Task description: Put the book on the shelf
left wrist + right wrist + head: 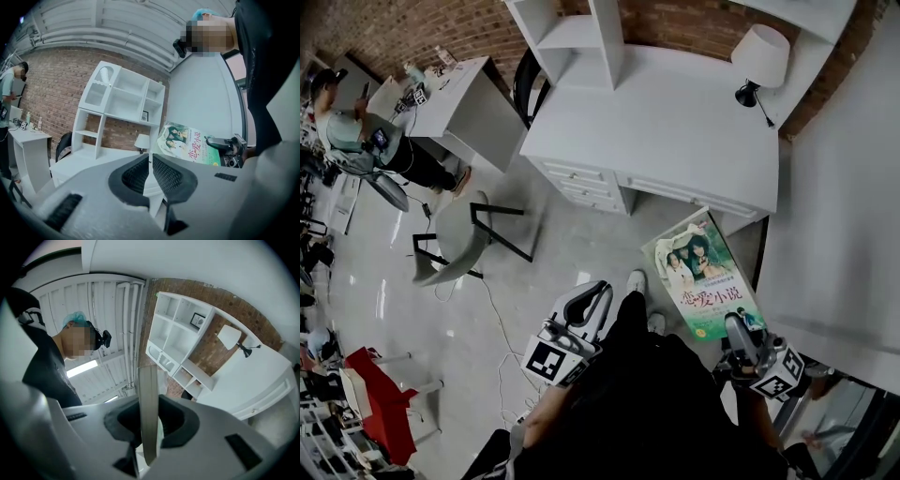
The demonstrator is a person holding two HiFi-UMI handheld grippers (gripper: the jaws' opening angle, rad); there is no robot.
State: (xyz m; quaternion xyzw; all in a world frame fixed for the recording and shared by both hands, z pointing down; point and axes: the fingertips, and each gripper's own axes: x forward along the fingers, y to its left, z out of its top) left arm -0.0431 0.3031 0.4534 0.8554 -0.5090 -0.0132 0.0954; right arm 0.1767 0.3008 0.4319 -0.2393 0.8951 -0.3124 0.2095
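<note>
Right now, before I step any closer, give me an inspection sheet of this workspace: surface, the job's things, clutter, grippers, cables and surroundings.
Surface: white desk, standing below the shelf.
Job's things: book, held out in front of the desk, not yet on the shelf.
Clutter: lamp at the desk's right end.
Grippers: right gripper clamped on the book's edge; left gripper shut, nothing between its jaws.
Cables: white cable trailing across the floor beside the grey chair.
Surroundings: brick wall behind the desk; a person at another table on the left.
</note>
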